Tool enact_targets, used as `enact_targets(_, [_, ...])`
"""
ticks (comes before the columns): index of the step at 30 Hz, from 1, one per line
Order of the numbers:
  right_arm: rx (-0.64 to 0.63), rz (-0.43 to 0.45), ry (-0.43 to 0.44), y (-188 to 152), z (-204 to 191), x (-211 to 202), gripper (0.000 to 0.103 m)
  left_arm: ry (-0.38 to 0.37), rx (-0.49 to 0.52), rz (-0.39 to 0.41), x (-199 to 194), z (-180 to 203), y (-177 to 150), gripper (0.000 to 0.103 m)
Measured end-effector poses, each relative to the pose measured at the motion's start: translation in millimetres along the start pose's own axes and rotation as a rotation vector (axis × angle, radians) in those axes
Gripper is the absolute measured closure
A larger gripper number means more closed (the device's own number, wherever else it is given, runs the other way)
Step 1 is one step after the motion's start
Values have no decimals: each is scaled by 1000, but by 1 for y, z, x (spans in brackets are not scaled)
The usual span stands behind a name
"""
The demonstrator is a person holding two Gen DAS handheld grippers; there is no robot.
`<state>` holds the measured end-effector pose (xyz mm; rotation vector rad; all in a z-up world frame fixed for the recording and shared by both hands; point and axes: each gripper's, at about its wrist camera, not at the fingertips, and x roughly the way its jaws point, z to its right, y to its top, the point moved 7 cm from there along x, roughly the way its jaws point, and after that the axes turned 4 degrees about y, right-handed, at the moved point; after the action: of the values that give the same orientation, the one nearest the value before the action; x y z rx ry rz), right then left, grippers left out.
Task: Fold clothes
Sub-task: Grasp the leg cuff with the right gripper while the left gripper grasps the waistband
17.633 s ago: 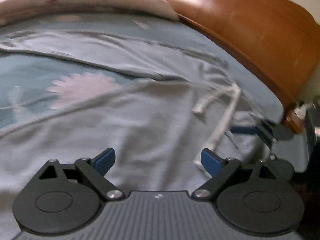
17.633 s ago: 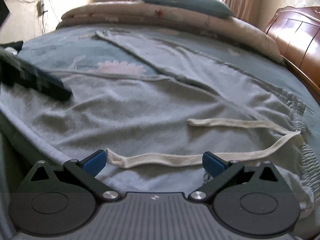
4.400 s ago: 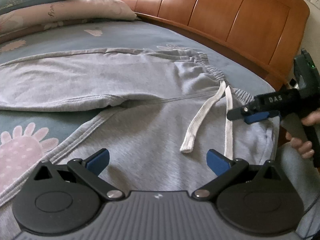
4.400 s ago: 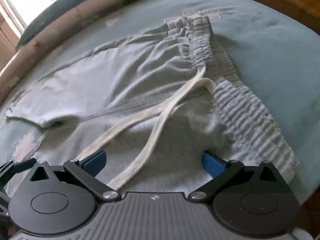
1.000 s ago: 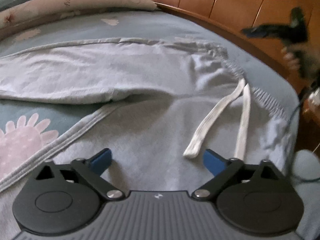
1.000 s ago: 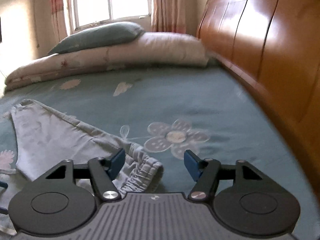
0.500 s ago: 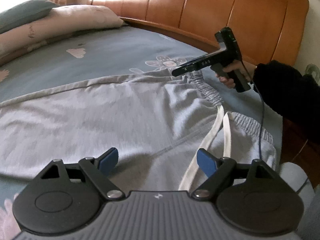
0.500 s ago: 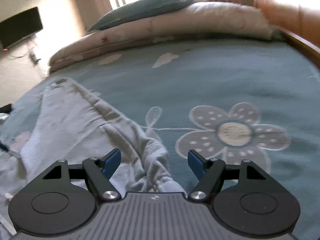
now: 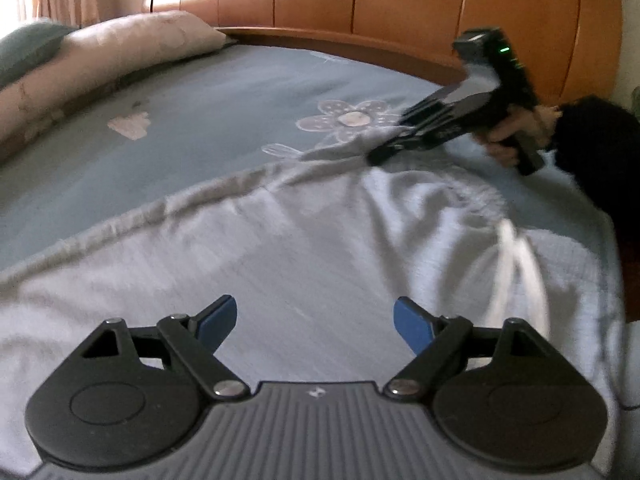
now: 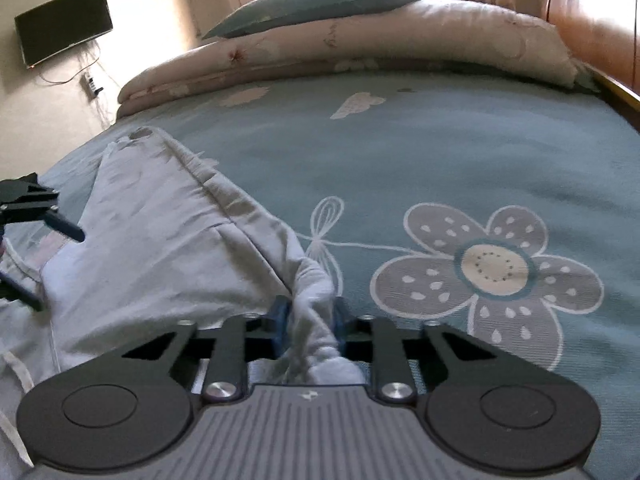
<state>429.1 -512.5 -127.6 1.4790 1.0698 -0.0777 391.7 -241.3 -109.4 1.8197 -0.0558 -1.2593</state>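
Grey sweatpants point(image 9: 300, 240) lie spread on the blue flowered bedsheet point(image 9: 220, 112), the white drawstring point(image 9: 516, 264) at their right. My left gripper point(image 9: 314, 312) hovers open over the flat grey cloth, nothing between its blue pads. In the right wrist view, my right gripper point(image 10: 308, 316) is closing its jaws, and the pads pinch a bunched fold of the sweatpants' waistband point(image 10: 316, 292) at its far corner. The left wrist view shows the right gripper point(image 9: 376, 156) low on that corner, held by a hand point(image 9: 516, 132) in a dark sleeve.
A wooden headboard point(image 9: 400, 12) runs along the bed's far edge. A rolled floral quilt point(image 10: 360, 48) with a teal pillow point(image 10: 312, 0) lies at the bed's end. A wall-mounted TV point(image 10: 64, 24) hangs at left. One finger point(image 10: 64, 227) of the left gripper shows at the left edge.
My right gripper came down onto the waistband corner and its jaws closed on the bunched cloth. My left gripper travelled across the pants toward the waist, still open.
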Motion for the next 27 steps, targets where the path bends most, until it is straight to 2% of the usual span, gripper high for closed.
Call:
enact_targets(6, [-70, 23, -79, 10, -23, -11, 87, 106, 122, 13, 22, -16, 23, 18])
enact_targets(10, [-142, 72, -89, 20, -48, -28, 88, 179, 231, 0, 38, -24, 33, 18])
enact_targets(13, [-193, 105, -69, 25, -69, -41, 89, 240, 335, 6, 44, -26, 39, 19])
enact_targets(18, [-291, 133, -22, 28, -108, -61, 90, 289, 520, -3, 50, -23, 39, 19])
enact_targets(21, [-355, 134, 2, 25, -132, -70, 90, 325, 683, 13, 49, -20, 32, 19])
enact_targets(25, [-439, 109, 33, 13, -163, -77, 91, 336, 827, 0, 46, -18, 17, 19])
enact_targets(26, [-459, 101, 41, 9, -170, -78, 91, 336, 860, -6, 47, -19, 12, 20])
enact_targets(27, [-478, 92, 49, 6, -177, -78, 91, 332, 890, -16, 47, -19, 8, 27])
